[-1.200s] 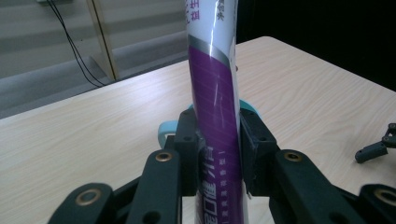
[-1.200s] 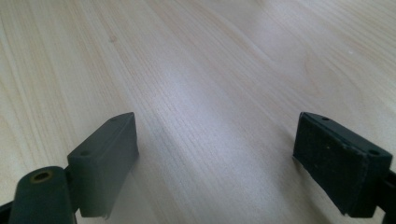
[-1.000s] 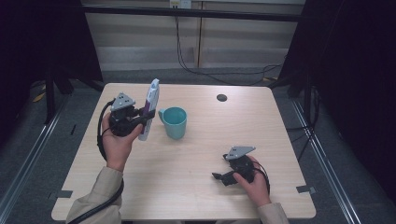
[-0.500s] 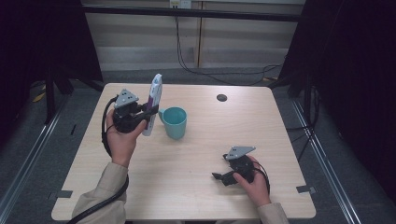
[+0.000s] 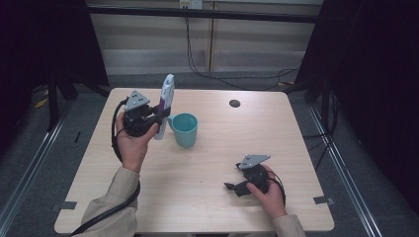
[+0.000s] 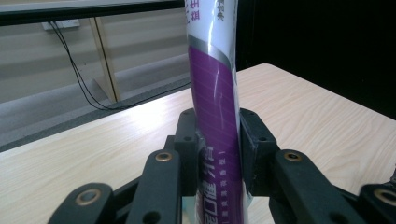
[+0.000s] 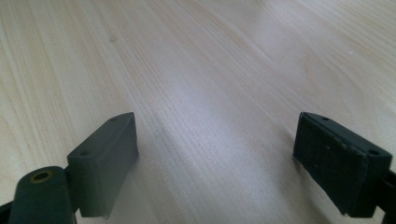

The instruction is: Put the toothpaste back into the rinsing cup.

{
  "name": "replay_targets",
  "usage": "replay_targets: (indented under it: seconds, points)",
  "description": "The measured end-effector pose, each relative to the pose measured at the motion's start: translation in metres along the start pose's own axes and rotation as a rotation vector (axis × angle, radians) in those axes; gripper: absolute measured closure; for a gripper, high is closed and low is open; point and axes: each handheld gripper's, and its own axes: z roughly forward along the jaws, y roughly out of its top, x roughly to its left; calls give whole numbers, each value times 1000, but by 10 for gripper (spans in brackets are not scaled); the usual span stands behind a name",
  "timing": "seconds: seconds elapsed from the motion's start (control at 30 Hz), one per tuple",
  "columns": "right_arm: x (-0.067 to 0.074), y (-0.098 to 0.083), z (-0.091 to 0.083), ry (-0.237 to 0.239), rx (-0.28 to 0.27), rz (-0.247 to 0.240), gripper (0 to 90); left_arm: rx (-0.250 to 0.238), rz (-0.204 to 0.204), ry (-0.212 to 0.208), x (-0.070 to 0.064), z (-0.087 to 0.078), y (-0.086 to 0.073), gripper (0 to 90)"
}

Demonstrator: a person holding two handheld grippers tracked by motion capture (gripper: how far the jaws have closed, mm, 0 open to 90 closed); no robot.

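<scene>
**Purple tube lifted higher beside the cup**

Wooden surface [image 5: 207, 197] first: we find nothing shifted on it, and the teal cup [image 5: 185, 129] stands left of centre where it stood a second ago. Our left tool [image 5: 159, 114] has crept slightly up and toward the far side, so the purple-and-white tube [image 5: 165, 104] now rises upright just left of the cup, its lower end near the rim. We see both pads pinching the tube [image 6: 215, 116] firmly across its body. Our right tool [image 5: 236, 187] rests near the right front edge, unmoved, jaws spread wide with nothing between. We judge the tube is being lined up for the cup.
</scene>
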Motion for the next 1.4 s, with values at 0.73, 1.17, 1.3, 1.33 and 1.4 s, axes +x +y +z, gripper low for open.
replay_targets:
  seconds: [0.73,1.17,1.3,1.33,1.4]
  points:
    - [0,0,0,-1,1,-3,130,-33,2,-7,-12,26,13,719]
    - [0,0,0,-1,1,-1,130,-40,5,-11,-14,34,19,719]
    - [0,0,0,-1,1,-2,130,-40,5,-14,-14,35,21,718]
    - [0,0,0,-1,1,-3,130,-44,7,-12,-15,36,21,718]
    - [0,0,0,-1,1,-2,130,-41,8,-13,-15,37,22,719]
